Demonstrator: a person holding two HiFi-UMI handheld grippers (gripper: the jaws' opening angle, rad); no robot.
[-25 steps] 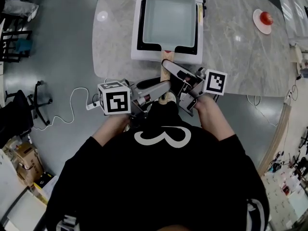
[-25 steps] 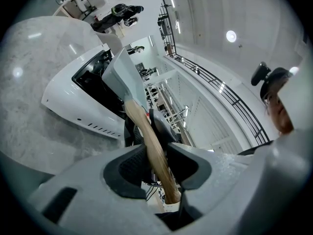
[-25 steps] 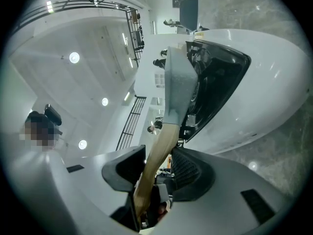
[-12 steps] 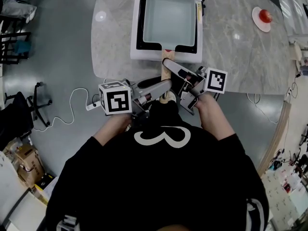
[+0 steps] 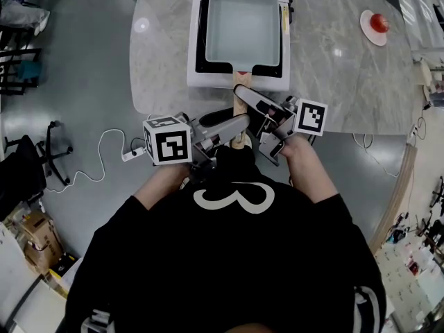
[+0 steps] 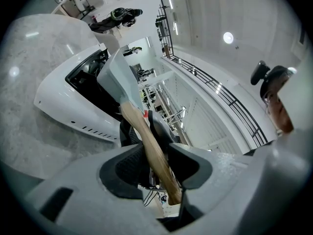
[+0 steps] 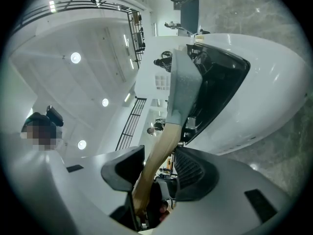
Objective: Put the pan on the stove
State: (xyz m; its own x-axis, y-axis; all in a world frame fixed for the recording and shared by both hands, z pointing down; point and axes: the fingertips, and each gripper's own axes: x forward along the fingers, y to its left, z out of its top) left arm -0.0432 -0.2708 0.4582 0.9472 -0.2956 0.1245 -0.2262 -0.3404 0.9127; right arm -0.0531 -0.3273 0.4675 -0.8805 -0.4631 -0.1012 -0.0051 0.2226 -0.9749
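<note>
A square pale grey pan (image 5: 243, 26) sits on the black top of the white stove (image 5: 239, 82), and its wooden handle (image 5: 238, 106) reaches over the table's near edge. My left gripper (image 5: 239, 122) and right gripper (image 5: 244, 97) both straddle that handle. In the left gripper view the handle (image 6: 142, 131) runs between the jaws of the left gripper (image 6: 155, 163), which are opening. In the right gripper view the handle (image 7: 164, 141) lies between the opening jaws of the right gripper (image 7: 159, 168), with a slim gap at the pads.
The stove stands at the near edge of a marble table (image 5: 333, 68). A white plate with a red thing on it (image 5: 378, 23) lies far right. On the floor to the left are a white cable (image 5: 111, 144) and a chair base (image 5: 52, 151).
</note>
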